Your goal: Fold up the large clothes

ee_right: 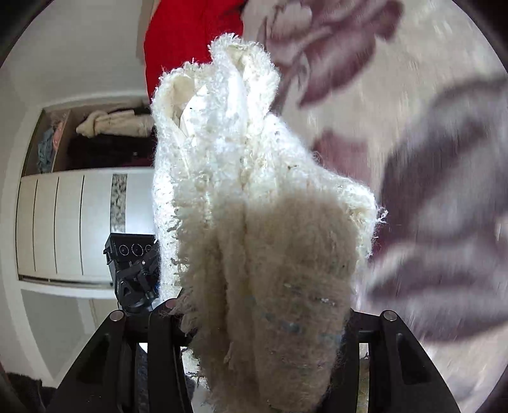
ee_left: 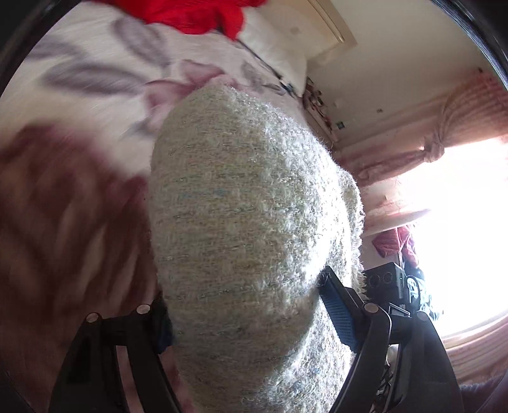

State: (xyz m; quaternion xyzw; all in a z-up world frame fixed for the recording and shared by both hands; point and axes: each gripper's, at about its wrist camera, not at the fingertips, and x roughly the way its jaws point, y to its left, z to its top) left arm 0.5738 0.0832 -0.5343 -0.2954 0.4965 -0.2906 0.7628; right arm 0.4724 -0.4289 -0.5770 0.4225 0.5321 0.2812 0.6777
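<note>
Through the left wrist camera I see my left tool (ee_left: pixel 244 305) clamped on a thick bulge of the cream knit garment (ee_left: pixel 241 222); the blue pad of one finger (ee_left: pixel 336 314) presses into the wool, while the other finger is mostly hidden behind the fabric. The garment hangs above the floral bedspread (ee_left: pixel 95 73), which is blurred. Only this view shows the bright window (ee_left: pixel 460 222) with its tied-back pink curtain (ee_left: pixel 444 133), and a white pillow (ee_left: pixel 279 50) at the far end of the bed.

Through the right wrist camera I see my right tool (ee_right: pixel 263 321) gripping a bunched, fringed part of the same cream knit garment (ee_right: pixel 241 178), the wool filling the gap between the jaws and standing up in front of the lens (the pads themselves are buried, so I judge the grip from the squeezed fabric). Only this view gives me the white wardrobe (ee_right: pixel 63 222) with clothes on an open shelf (ee_right: pixel 104 127).

A red cloth (ee_left: pixel 197 16) lies on the bed in both views (ee_right: pixel 190 41), and a black camera box (ee_right: pixel 133 251) stands beside the bed in both (ee_left: pixel 384 279).
</note>
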